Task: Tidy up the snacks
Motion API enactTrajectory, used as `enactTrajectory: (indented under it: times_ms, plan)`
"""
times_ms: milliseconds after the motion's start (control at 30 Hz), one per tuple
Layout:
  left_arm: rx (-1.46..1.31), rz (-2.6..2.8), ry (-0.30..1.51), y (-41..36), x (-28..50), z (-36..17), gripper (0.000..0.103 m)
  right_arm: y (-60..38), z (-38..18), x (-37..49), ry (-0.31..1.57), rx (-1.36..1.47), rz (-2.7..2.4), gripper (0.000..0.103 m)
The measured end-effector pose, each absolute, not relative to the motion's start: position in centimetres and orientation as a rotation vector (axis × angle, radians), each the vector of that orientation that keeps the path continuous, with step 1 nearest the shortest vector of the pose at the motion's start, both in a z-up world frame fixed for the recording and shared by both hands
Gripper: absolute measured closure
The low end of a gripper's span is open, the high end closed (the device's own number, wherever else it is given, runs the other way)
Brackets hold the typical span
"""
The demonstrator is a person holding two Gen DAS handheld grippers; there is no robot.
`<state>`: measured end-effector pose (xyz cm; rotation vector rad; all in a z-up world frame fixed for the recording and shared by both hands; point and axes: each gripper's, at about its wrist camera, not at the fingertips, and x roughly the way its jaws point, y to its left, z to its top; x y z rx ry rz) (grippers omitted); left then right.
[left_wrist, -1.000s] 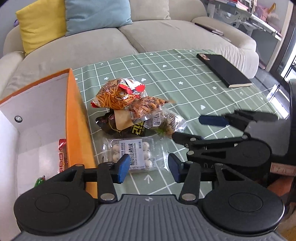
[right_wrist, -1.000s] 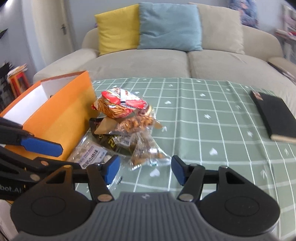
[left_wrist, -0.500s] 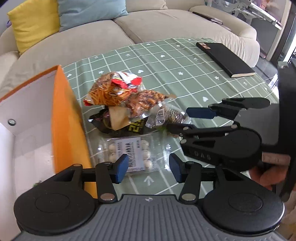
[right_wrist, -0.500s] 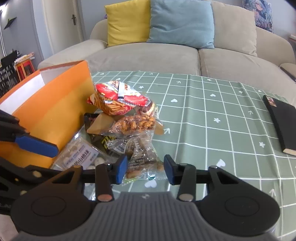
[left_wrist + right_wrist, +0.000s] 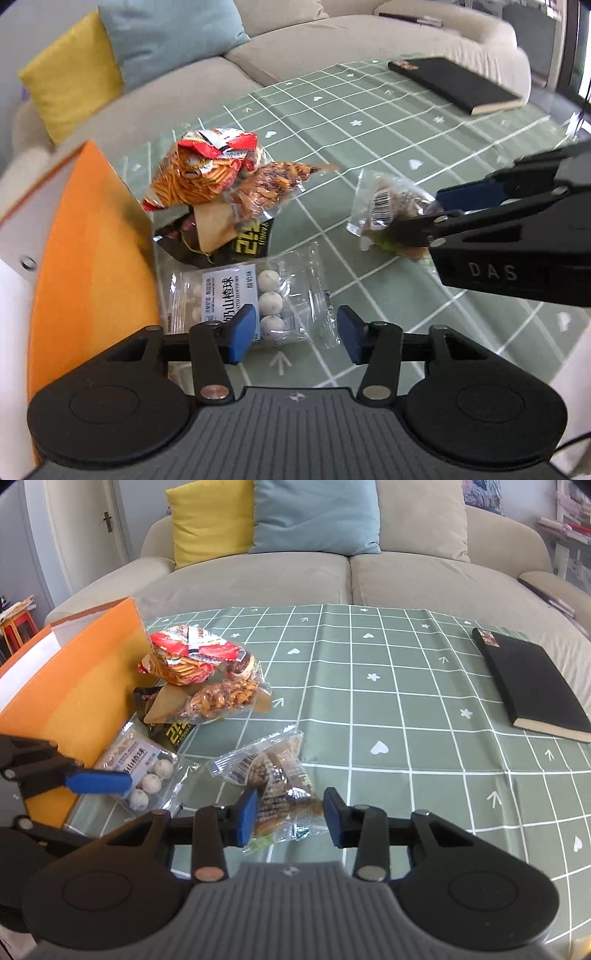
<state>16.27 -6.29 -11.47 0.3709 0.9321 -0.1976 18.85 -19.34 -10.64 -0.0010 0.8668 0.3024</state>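
Right wrist view: right gripper (image 5: 289, 818) has just been closing, and its blue pads now pinch the near end of a clear nut packet (image 5: 275, 779), jaws roughly a third open with the wrapper bunched between them. In the left wrist view the same packet (image 5: 388, 210) hangs from those pads, apparently lifted clear of the green checked tablecloth (image 5: 406, 720) and well apart from the heap.

Left gripper (image 5: 293, 334): jaws a little over half open and just narrowed, nothing pinched. They straddle the lower edge of the flat bag of white hawthorn balls (image 5: 258, 295), which lies on the cloth just beside the orange box (image 5: 92, 258).

Outward: the heap holds a red-orange stick-snack bag (image 5: 203, 173) on top, a clear bag of fried beans (image 5: 266, 184) and a dark packet (image 5: 236, 240) beneath.

Handling judgement: all the packets look light, soft and crinkly, with slick film. The held packet droops, so the grip is on loose wrapper and may slip; slow transport advised. For the ball bag, take the sealed end seam rather than the balls, which could crush or roll under the pads. Box opening is to the left; its contents cannot be made out.
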Motion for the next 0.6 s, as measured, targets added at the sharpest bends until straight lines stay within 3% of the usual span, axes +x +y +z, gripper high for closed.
enactTrajectory:
  times_ms: [100,133,200,233,600]
  plan:
    - [0.358,-0.194,0.905,-6.3,16.0,-11.5,0.058,-19.0,-10.9,18.5,0.866,-0.031,0.298,0.067]
    - [0.349,-0.198,0.892,-6.3,15.9,-11.5,0.071,-18.8,-10.9,18.4,0.866,-0.04,0.296,0.067]
    - [0.336,-0.198,0.875,-6.2,15.7,-11.3,0.085,-18.8,-10.9,18.0,0.866,-0.053,0.294,0.067]
    - [0.314,-0.218,0.886,-6.2,15.8,-11.3,0.103,-18.7,-10.9,17.8,0.866,-0.059,0.292,0.067]
    - [0.111,-0.281,0.967,-4.5,14.3,-11.9,0.103,-18.5,-10.4,15.1,0.887,-0.114,0.267,0.067]
